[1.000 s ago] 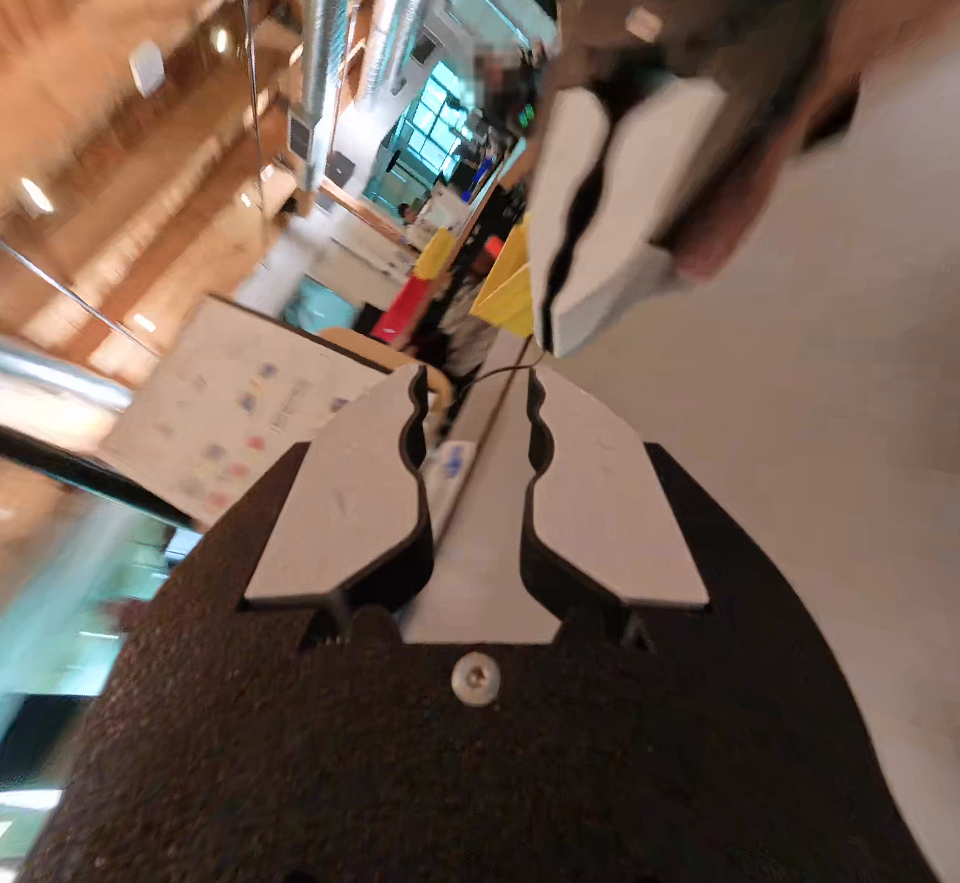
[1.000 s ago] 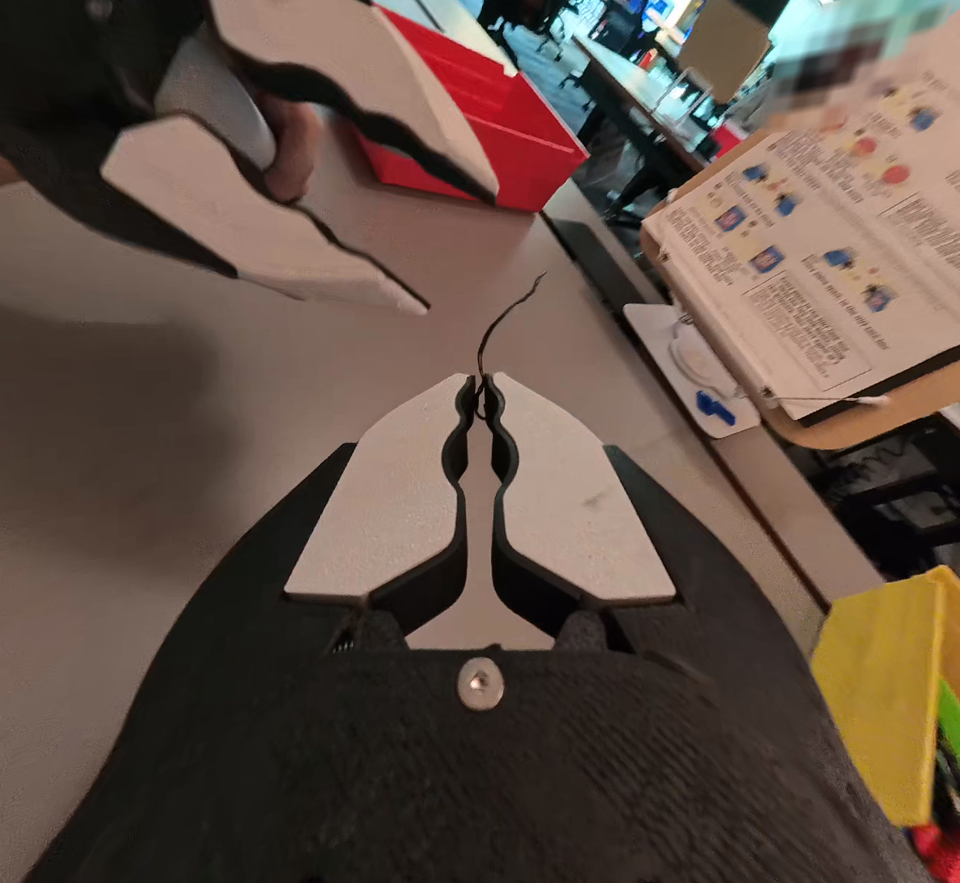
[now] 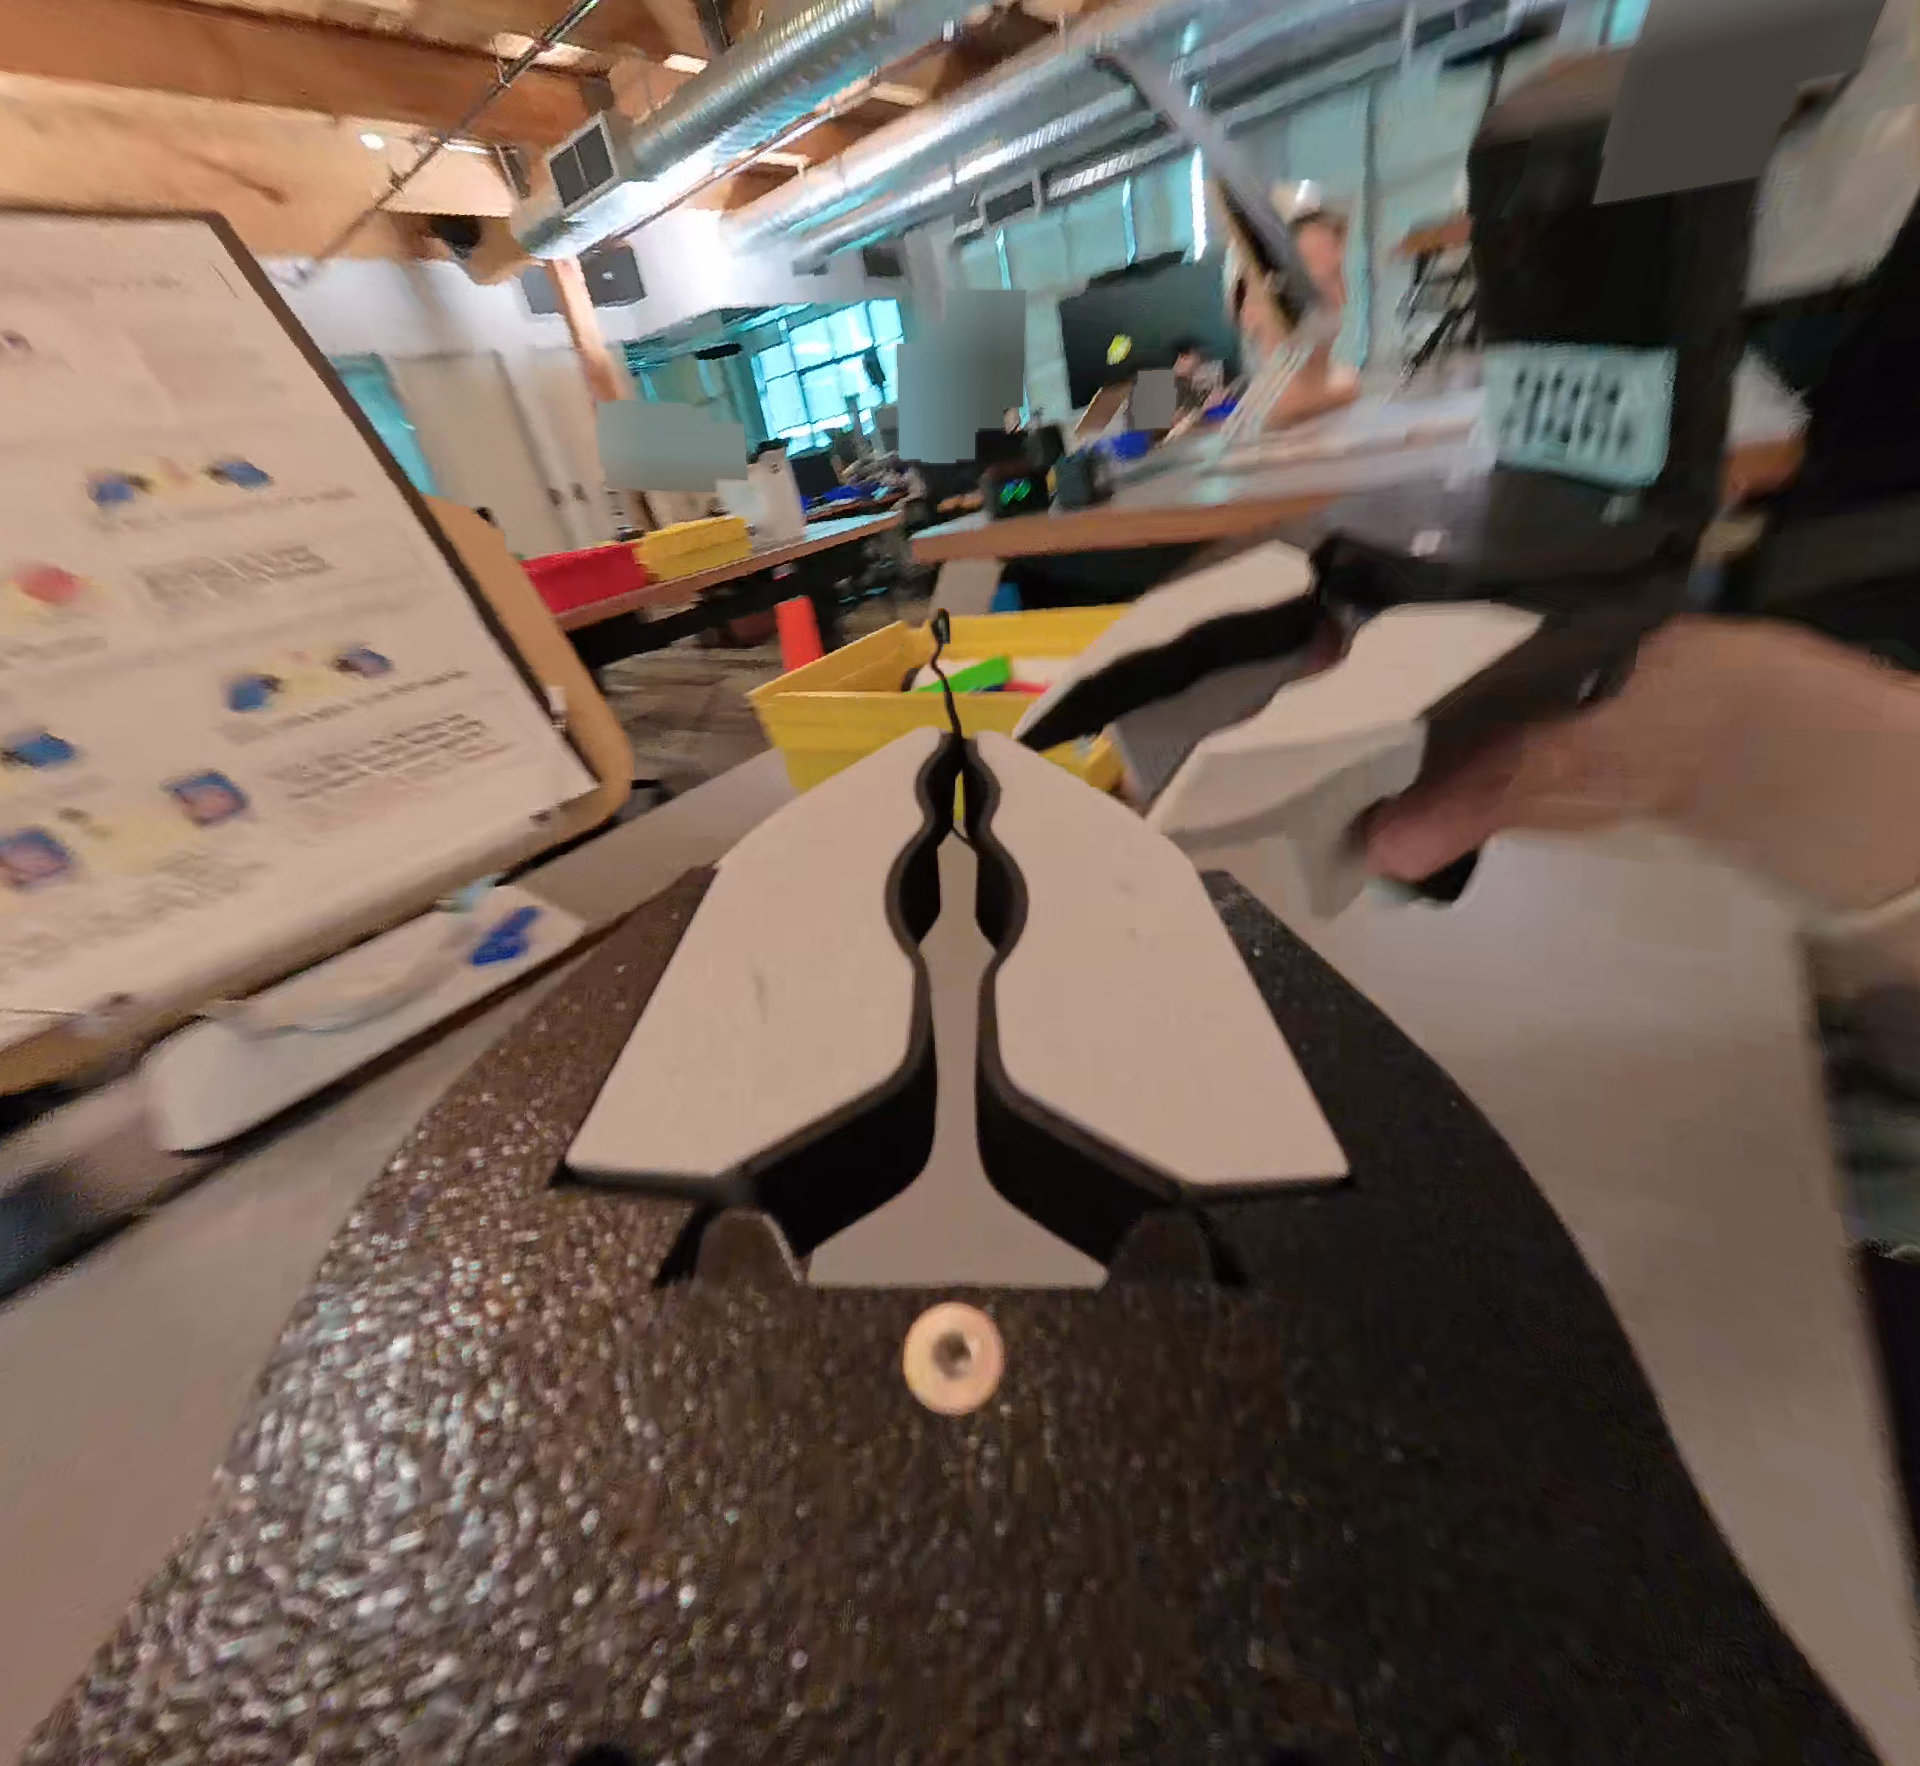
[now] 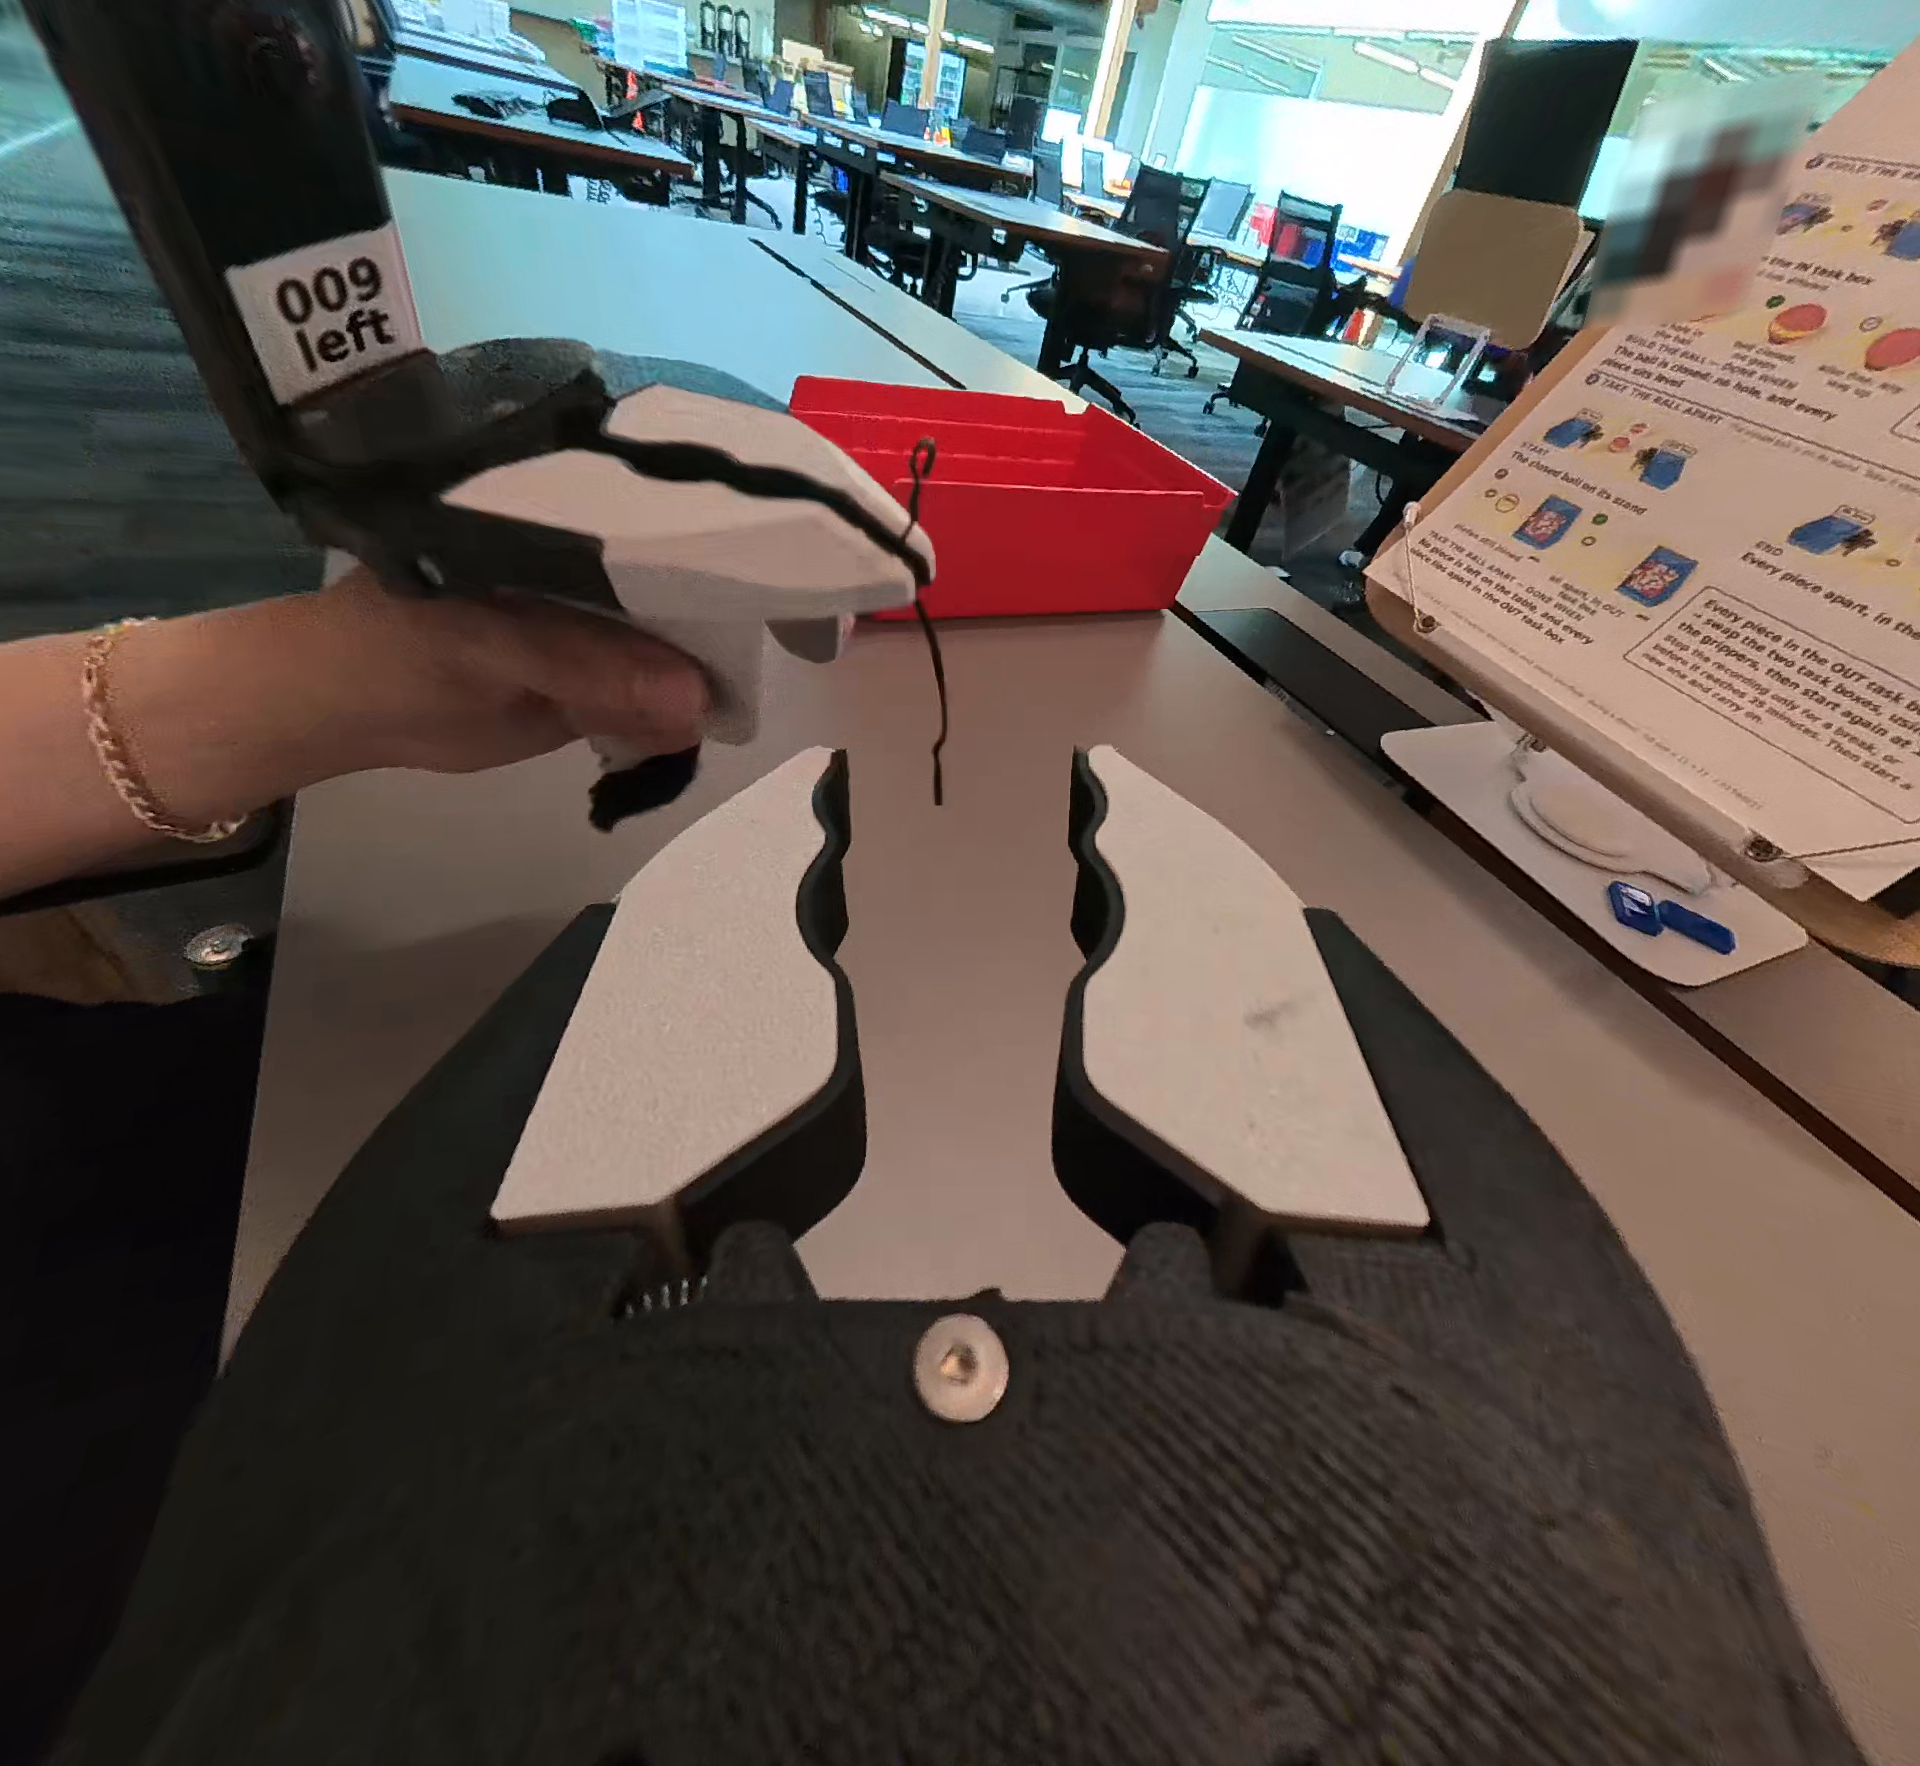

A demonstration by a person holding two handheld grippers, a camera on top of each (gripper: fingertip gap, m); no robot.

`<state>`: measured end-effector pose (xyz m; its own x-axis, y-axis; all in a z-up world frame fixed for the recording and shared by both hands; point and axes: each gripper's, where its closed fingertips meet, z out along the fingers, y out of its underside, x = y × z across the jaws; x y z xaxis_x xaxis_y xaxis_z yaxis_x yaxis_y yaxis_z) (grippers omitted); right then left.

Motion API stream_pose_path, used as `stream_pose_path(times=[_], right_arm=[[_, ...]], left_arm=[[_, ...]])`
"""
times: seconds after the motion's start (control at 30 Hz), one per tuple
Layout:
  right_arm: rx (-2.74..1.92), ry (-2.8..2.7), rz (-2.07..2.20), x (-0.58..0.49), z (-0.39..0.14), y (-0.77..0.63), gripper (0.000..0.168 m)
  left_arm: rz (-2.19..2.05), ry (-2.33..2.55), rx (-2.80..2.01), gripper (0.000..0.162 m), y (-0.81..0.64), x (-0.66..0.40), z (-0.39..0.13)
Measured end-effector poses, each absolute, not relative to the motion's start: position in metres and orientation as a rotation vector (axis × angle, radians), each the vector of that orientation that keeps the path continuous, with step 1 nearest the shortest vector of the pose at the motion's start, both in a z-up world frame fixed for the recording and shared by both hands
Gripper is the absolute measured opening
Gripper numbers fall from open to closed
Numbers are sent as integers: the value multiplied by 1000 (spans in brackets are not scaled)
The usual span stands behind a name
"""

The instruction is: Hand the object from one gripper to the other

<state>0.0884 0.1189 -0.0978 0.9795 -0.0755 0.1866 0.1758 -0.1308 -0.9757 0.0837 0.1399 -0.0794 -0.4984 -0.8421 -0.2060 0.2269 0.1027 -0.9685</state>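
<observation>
The right gripper (image 4: 956,760) is nearest in its own view, and its two fingers (image 4: 717,968) stand wide apart with nothing between them. The grey table (image 4: 644,282) shows through the gap. Just beyond the fingertips hangs the lower end of a thin black wire (image 4: 932,636), and it touches neither finger.

The wire is held by the left gripper (image 4: 914,563), which comes in from the left above the table, in a person's hand (image 4: 499,677) with a chain bracelet (image 4: 125,740) on the wrist. Its jaws are pressed together on the wire near their tips. A small loop of the wire rises above the grip and the longer part hangs down toward the table.

In the left wrist view the same left gripper (image 3: 956,760) is closed, and the wire (image 3: 945,677) sticks up out of the tips. The right gripper (image 3: 1101,760) is to the right of the wire and a little behind it, open and blurred.

Behind the wire, on the table, is a red bin (image 4: 1039,511). To the right of the wire stands a board with a printed instruction sheet (image 4: 1704,573), and a small blue piece (image 4: 1662,916) lies on its white base. In the left wrist view a yellow bin (image 3: 883,708) is behind the wire.
</observation>
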Motion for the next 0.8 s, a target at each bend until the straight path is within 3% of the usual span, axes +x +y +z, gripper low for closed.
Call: stream_pose_path(times=[0.47,0.63,0.8], right_arm=[[-1387,-379,-562,63,-67,122,29],[-1400,-508,-686,58,-73,122,23],[-1401,-506,-697,58,-75,123,7]], left_arm=[[-2570,1231,-1252,0,140,78,-62],[-2629,1221,-1285,0,140,78,-63],[-2590,1248,-1279,0,137,78,-64]])
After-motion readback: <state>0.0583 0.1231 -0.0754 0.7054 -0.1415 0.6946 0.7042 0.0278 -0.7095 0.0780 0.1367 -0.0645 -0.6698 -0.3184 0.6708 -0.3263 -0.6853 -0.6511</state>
